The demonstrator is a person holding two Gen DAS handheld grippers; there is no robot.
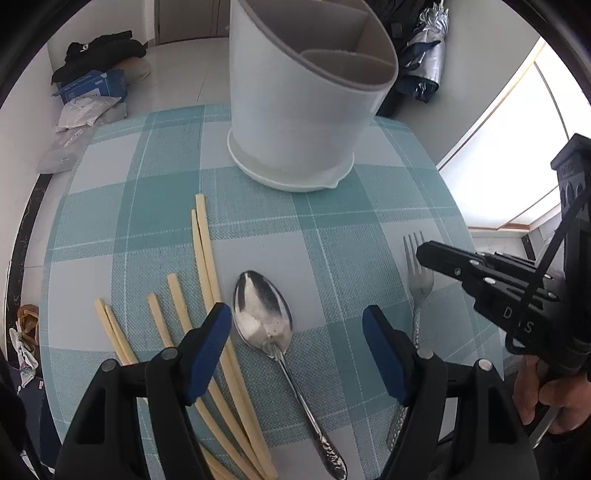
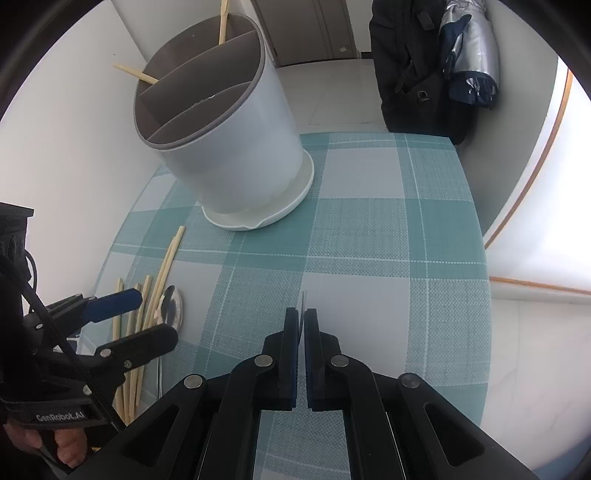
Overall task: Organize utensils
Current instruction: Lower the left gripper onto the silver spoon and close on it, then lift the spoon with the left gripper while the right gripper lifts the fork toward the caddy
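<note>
Broadly, a tabletop (image 1: 332,229) under a teal and white checked cloth carries everything. Toward its far side stands a white utensil holder (image 1: 295,122) with a grey rim, set on a white drip saucer and split inside into compartments; in the right wrist view two chopsticks (image 2: 222,22) lean out of its rearmost compartment.

The left tool (image 1: 297,354) hovers low over the cloth with its blue-padded jaws spread wide and nothing between them. The right tool (image 2: 303,354) has its jaws pressed nearly together, and a thin sliver of metal shows edge-on in the narrow gap between the pads; from the left wrist view its black fingers sit right at the fork's neck, so it appears clamped on the fork (image 1: 419,273), which lies on the cloth at the right side of the tabletop with tines pointing toward the holder.

A loose bundle of pale chopsticks (image 1: 207,280) lies on the cloth at the left, several fanned apart, the longest pair reaching closest to the holder and passing under the left tool's left finger. A metal spoon (image 1: 263,314) lies bowl-up just beside them, between the open jaws of the left tool, its patterned handle running back toward the camera.
</note>
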